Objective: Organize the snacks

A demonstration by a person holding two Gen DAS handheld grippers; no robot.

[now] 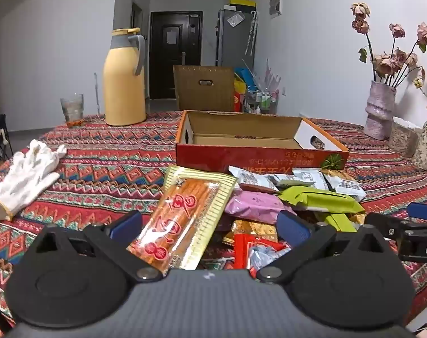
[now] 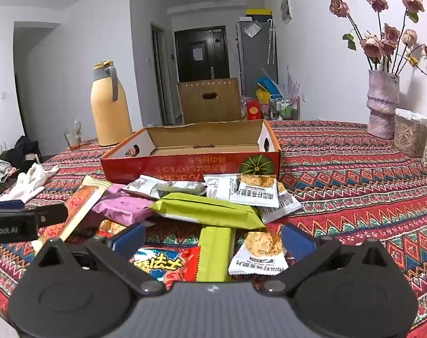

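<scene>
Fingers of left gripper (image 1: 210, 226) and right gripper (image 2: 212, 239) spread, gripping nothing; we are hovering over snack pile (image 2: 210, 211). Box (image 2: 190, 163) beyond fingertips. Packets judged light, slippery, crushable; pinching edge seam advised.

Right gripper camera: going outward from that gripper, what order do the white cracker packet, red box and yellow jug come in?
1. White cracker packet, between the open right gripper fingers.
2. Red box, straight ahead, mid-table.
3. Yellow jug, far left edge.
</scene>
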